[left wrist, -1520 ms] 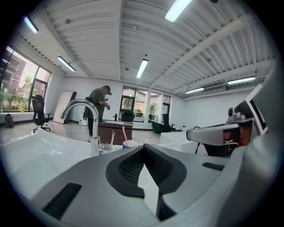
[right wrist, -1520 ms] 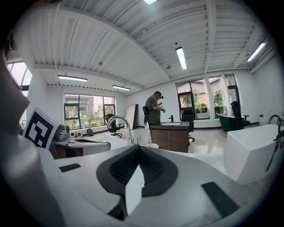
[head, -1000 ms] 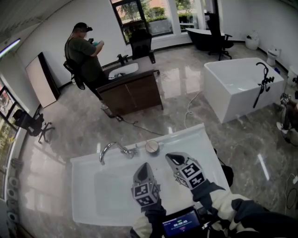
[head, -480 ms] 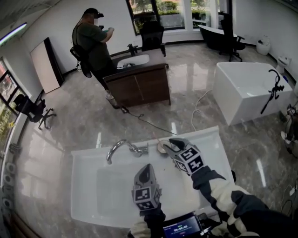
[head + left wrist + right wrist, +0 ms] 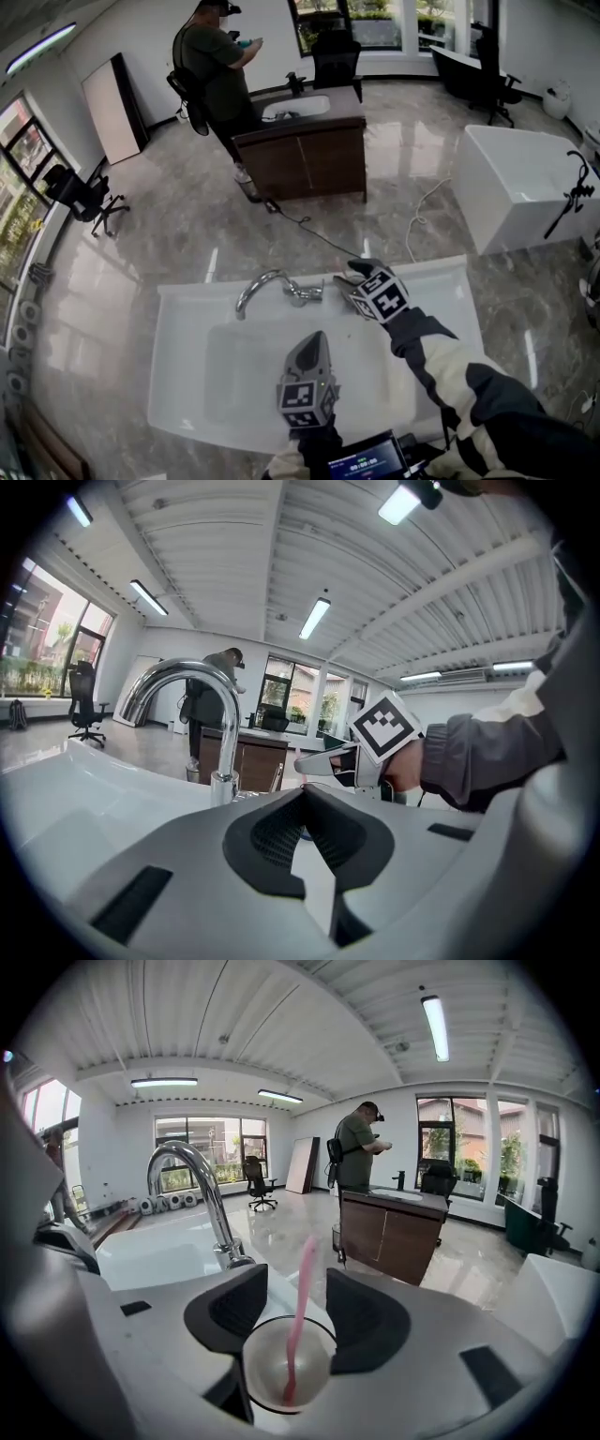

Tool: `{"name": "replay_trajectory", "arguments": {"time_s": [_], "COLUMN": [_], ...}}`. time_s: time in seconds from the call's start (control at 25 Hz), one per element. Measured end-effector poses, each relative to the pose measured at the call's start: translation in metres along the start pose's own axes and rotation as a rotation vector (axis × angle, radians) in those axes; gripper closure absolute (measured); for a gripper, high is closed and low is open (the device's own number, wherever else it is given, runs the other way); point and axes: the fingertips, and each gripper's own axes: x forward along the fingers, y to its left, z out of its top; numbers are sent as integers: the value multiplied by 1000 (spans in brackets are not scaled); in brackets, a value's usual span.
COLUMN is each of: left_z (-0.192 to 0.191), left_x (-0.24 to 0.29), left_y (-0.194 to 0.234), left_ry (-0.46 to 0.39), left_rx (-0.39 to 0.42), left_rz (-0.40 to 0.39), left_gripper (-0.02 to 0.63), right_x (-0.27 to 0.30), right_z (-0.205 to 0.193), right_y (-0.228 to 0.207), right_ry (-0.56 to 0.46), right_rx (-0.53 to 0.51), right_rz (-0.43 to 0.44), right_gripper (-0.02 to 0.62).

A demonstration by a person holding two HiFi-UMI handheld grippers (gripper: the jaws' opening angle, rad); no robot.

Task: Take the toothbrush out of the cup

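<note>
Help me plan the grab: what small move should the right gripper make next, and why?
Probably close the right gripper on the pink toothbrush. Its jaws are opening, the toothbrush's handle rises between them without touching either pad, and the cup it stands in sits just below them, so the handle looks lined up for a grip.

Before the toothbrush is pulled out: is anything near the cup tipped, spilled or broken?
Nothing stands out. The cup stands upright on the sink beside the faucet, the pink toothbrush leans inside it, and no spill shows. The right gripper, jaws opening, flanks the toothbrush without touching.
</note>
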Motion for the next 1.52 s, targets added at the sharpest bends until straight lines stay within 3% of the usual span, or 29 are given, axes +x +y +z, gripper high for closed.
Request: {"name": "replay_trajectory", "arguments": {"time_s": [0.4, 0.44, 0.48, 0.52, 0.8, 1.2, 1.52], "left_z": [1, 0, -1, -2, -2, 8, 13], "left_x": [-6, -7, -8, -9, -7, 15, 35], "left_y": [8, 9, 11, 13, 14, 8, -41], "left_ry": [-5, -4, -3, -1, 7, -26, -37], "left_rx": [-19, -20, -22, -25, -24, -1, 13], "left_rz": [3, 6, 9, 12, 12, -10, -125], "left_gripper": [601, 601, 601, 601, 601, 601, 601], "right_x": [17, 18, 17, 17, 3, -89, -166], "right_z": [-6, -7, -6, -5, 13, 73, 44], "right_y": [4, 4, 4, 4, 5, -1, -27], "right_ry": [71, 79, 80, 75, 8, -248, -272], "right_rx": [-87, -106, -120, -129, -102, -9, 43], "right_rz": [8, -4, -14, -20, -6, -31, -140], "right_gripper": [414, 447, 550, 581, 583, 581, 581]}}
